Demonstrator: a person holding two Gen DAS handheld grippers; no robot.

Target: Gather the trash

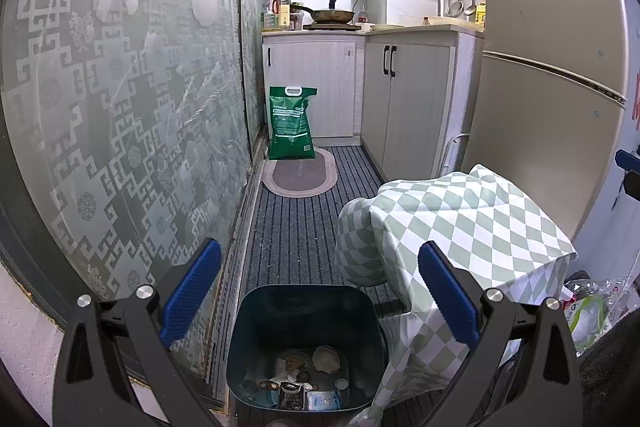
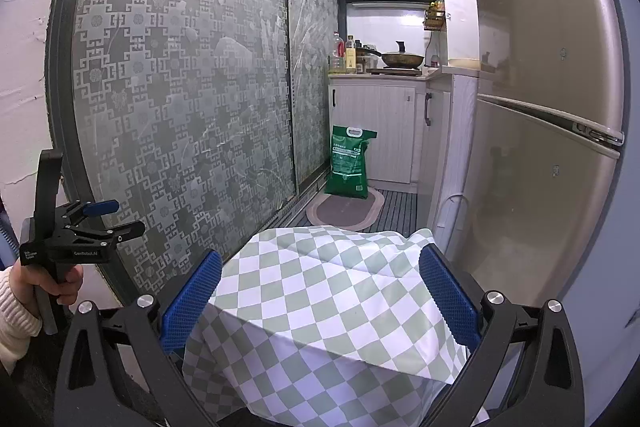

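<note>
The jaws of the left gripper (image 1: 319,295) stood wide apart and held nothing, and directly below and ahead of them sat a dark blue trash bin (image 1: 306,351) on the striped floor mat (image 1: 296,227). The bin's open mouth faced up toward the jaws, and scraps of trash (image 1: 308,379), crumpled paper and small wrappers among them, lay on its bottom. The jaws of the right gripper (image 2: 319,297) were likewise wide apart and empty, hovering over a small desk draped in a green-and-white checked cloth (image 2: 320,303); no trash showed on that cloth. From the left wrist view the bin stood just beside the draped desk, on its left, between it and the patterned sliding door (image 1: 120,107). The left gripper looked the nearer to the bin, since the bin did not appear in the right wrist view at all. A tall fridge (image 1: 552,67) rose to the right, and a green sack (image 1: 291,125) stood farther down the narrow kitchen.
</note>
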